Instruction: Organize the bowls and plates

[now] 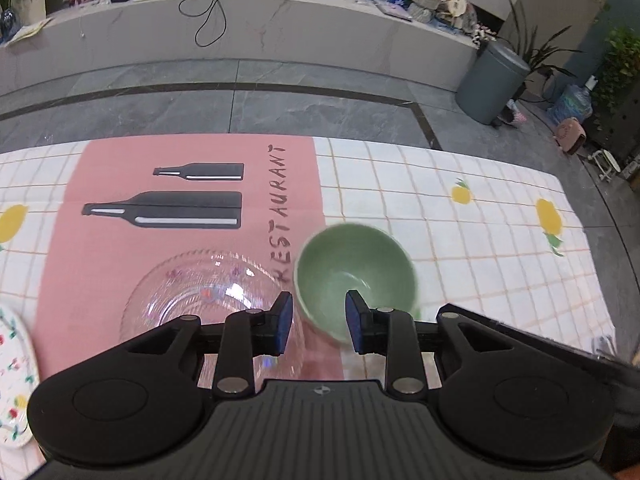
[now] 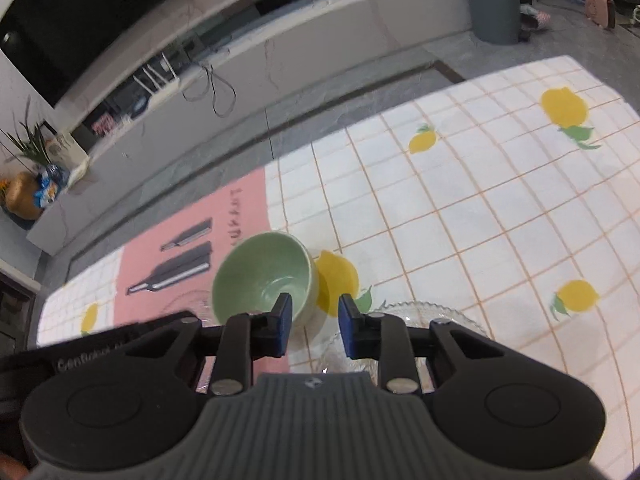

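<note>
Left gripper (image 1: 318,322): my jaws stand partly apart with nothing clamped; the near wall of the green bowl (image 1: 354,276) shows through the gap, but I cannot tell whether either pad touches it.
Right gripper (image 2: 314,326): my jaws are likewise part-open and empty; the same bowl's rim (image 2: 262,276) sits just ahead of my left pad, with no clear contact.
Green bowl: upright on the tabletop (image 1: 460,248), straddling the edge of the pink mat (image 1: 184,256); its mouth faces up, so a rim pinch from above is the natural hold.
Glass bowl (image 1: 208,292): clear and ribbed, resting on the pink mat just left of the green bowl; the two look close but apart.
Glass dish (image 2: 424,316): clear with a scalloped edge, low under my right gripper, near the green bowl on the checked cloth; largely hidden by my frame.
Floral plate (image 1: 14,376): at the far left edge, only partly visible.
Step in hand (judgement): both grippers angle down at the green bowl, likely lining up on its rim.
Progress (judgement): early; the pieces lie separately, nothing stacked.
Risk (judgement): a thin-rim pinch on glazed ware may slip or tip.
</note>
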The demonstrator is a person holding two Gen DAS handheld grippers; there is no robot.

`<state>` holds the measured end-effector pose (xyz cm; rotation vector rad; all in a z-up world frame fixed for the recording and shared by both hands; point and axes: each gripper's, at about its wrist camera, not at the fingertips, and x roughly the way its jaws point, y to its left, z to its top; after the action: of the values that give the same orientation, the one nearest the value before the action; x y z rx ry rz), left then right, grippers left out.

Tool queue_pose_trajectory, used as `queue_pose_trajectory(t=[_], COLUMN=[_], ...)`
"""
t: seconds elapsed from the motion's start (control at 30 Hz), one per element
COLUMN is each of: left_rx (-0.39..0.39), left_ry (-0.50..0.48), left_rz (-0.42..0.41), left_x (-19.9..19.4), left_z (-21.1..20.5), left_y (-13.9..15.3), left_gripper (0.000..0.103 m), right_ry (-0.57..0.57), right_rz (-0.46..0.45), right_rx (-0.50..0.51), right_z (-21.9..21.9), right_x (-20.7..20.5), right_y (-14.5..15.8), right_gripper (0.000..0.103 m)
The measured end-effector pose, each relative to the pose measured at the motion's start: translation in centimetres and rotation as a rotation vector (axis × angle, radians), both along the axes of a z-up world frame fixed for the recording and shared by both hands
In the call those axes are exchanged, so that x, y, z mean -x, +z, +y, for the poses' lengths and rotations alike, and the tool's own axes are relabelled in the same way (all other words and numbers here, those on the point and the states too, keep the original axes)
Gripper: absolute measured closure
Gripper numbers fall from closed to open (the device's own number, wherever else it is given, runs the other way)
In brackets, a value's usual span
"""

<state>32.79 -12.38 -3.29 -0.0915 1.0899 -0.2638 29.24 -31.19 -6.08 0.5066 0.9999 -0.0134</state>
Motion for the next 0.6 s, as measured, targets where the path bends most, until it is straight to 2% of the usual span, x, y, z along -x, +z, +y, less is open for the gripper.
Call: queue_pose_trajectory(t=[0.2,0.37,0.6], left_rx=[-0.007,-0.003,-0.055], left_ry=[0.021,0.02,0.016], left_rz=[0.043,0.067,0.054], left_x=[-1.9,-2.5,-2.8], left_z=[-0.4,-0.5,-1.1], left_y=[-2.3,-3.5,-4.1], left_gripper=[0.07,0.077,0.092], right_ry=[0.011,0.013,0.0], right_rz=[0.042,0.06,0.068], right_rx=[-0.036,-0.059,-0.054], right_z=[0.1,0.4,0.6], right_x=[-2.6,-3.5,-3.5], right_y=[-2.2,-3.0,-3.6], right_gripper=[0.081,0.088,0.093])
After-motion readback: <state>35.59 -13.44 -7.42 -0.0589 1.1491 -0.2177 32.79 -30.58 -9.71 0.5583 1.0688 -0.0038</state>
